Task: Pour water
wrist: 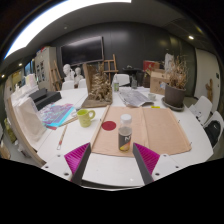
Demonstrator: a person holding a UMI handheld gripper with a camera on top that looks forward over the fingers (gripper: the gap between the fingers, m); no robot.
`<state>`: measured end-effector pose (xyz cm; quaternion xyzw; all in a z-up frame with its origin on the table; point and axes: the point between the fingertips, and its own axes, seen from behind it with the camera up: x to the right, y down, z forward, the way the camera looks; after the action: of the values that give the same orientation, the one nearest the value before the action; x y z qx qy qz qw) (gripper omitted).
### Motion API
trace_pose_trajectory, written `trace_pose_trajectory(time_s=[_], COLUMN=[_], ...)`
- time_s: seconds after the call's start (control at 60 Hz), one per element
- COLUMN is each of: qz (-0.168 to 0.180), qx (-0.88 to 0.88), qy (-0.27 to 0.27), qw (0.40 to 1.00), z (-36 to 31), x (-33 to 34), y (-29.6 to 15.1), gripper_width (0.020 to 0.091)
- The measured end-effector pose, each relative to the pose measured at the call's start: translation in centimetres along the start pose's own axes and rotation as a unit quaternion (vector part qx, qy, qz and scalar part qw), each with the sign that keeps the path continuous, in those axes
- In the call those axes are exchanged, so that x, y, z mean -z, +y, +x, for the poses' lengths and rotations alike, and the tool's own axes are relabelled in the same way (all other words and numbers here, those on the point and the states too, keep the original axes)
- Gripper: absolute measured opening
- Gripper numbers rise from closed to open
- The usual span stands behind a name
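Observation:
A small bottle (125, 132) with a white cap and a dark label stands upright on a brown mat (165, 128) on the white table (110, 168). A yellow-green mug (85, 116) stands to the left of the mat, farther back. My gripper (113, 160) is open, its two pink-padded fingers (80, 158) spread wide over the table's near edge. The bottle stands just ahead of the fingers, a little right of the gap's middle, apart from both. Nothing is held.
A red round coaster (108, 126) lies behind the bottle. Colourful papers (57, 115) and a pencil (62, 137) lie at the left. Wooden models (98, 85), a potted plant (176, 92) and white chairs (207, 112) surround the table.

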<state>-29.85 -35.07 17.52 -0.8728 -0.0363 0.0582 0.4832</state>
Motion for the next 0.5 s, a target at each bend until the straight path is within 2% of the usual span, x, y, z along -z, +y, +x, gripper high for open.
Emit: trace_pose_trajectory(time_s=[0.2, 0.4, 0.5], qz=[0.057, 0.051, 0.053], qx=[0.04, 0.007, -0.001], qy=[0.021, 0.005, -0.007], qw=[0.997, 0.999, 0.999], z=[5.3, 6.5, 6.3], x=[-7.0, -14.9, -17.8], y=[0.6, 2.3, 2.7], gripper_width=[0.0861, 0.0853, 0.0795])
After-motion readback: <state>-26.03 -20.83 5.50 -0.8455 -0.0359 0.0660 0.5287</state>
